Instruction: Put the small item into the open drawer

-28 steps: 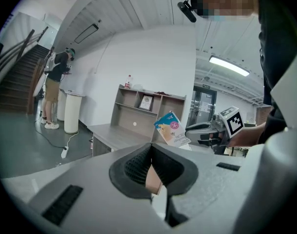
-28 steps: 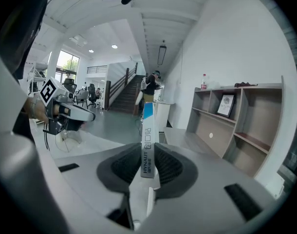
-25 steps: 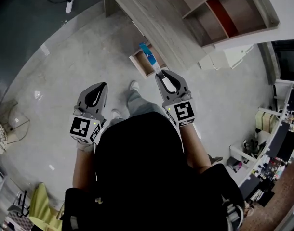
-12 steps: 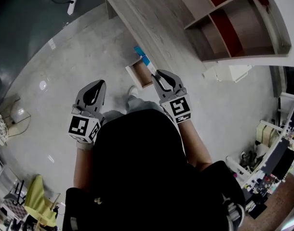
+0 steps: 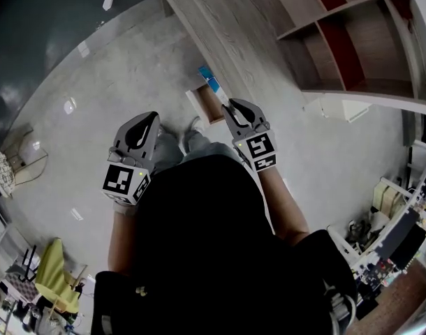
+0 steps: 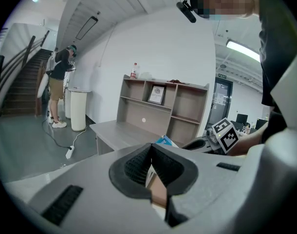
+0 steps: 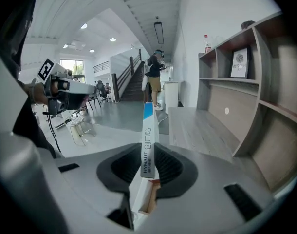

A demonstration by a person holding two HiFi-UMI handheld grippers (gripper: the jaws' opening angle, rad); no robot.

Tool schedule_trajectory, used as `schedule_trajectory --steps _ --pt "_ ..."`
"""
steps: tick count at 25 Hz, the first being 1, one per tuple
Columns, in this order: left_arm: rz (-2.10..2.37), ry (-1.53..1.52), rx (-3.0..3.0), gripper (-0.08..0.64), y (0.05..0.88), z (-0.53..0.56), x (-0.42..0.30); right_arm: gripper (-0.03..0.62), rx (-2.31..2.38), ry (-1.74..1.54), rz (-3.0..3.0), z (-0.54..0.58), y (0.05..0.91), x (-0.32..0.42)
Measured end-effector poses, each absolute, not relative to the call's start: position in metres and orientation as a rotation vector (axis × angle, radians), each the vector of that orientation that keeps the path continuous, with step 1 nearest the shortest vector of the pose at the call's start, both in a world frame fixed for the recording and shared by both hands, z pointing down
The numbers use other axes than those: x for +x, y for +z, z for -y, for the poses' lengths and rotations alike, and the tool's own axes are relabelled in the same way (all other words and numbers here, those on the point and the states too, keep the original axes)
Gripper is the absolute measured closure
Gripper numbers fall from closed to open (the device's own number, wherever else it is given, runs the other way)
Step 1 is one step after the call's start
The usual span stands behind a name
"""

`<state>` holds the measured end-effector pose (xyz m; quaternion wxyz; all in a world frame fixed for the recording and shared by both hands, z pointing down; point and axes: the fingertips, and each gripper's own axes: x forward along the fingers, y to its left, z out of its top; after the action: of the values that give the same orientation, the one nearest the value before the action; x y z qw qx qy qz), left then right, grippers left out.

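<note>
The jaws of the right gripper (image 5: 234,107) squeeze the thin white-and-blue box (image 5: 209,81), not yet in the open wooden drawer (image 5: 211,104); the jaws of the left gripper (image 5: 149,121) are pressed together, empty.

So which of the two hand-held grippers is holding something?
The right hand-held gripper: a slim white-and-blue box is clamped between its jaws. The left hand-held gripper is shut on nothing.

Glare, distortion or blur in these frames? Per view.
Head view: heavy fisheye, the desk edge bows; light spots glare on the floor. Left gripper view: dark vignetted corners, left gripper sharp. Right gripper view: box in the right gripper sharp, print legible.
</note>
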<state>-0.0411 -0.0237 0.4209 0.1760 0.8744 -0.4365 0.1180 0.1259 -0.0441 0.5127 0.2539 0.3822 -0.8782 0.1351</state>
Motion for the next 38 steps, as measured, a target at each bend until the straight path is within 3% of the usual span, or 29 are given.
schedule_trajectory --steps 38 --pt "1.224 0.483 2.351 0.557 0.451 0.017 -0.110 0.499 0.872 0.649 1.908 0.013 0.745 0.113"
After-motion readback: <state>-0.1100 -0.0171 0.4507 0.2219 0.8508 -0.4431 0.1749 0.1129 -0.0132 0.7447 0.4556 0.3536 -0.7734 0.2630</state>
